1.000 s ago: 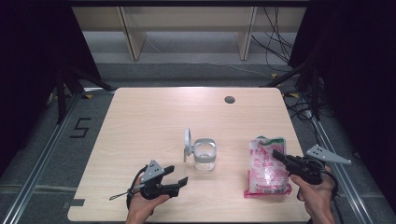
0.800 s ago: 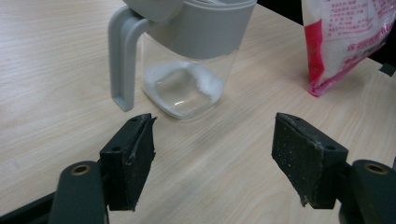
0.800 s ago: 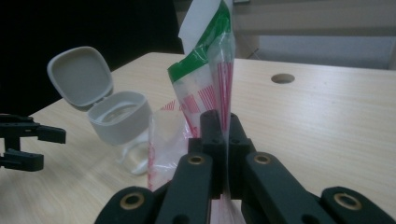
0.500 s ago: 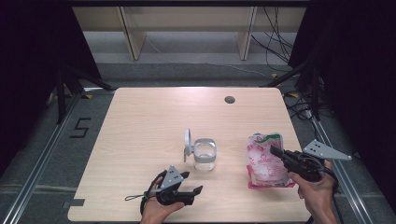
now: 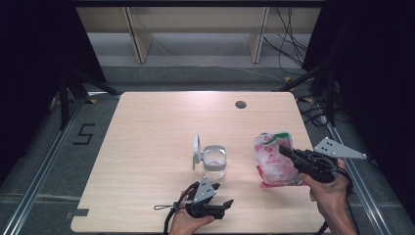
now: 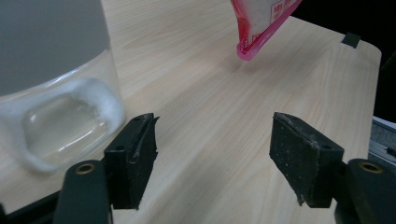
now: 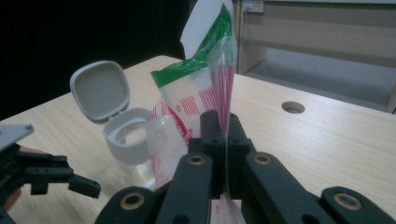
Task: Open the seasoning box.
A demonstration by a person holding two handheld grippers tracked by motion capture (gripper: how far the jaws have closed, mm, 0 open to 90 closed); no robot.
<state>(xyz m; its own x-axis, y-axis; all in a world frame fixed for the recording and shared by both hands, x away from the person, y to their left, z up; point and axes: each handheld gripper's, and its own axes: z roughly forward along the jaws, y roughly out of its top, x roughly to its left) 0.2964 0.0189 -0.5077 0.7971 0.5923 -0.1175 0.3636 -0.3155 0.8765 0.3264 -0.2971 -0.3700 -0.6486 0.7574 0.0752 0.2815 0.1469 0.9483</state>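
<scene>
High view: right gripper (image 5: 286, 152) clamped on red-and-white pouch (image 5: 274, 160), lifted off table (image 5: 147, 142), right of open-lidded clear jar (image 5: 214, 160). Left gripper (image 5: 222, 195) near front edge, jaws wide, just been closing slightly, nothing between them, beside jar.

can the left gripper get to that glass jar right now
Probably yes. The left gripper has open jaws with nothing between them, just closing a little, and bare table separates it from the jar. The pouch hangs aside in the right gripper.
</scene>
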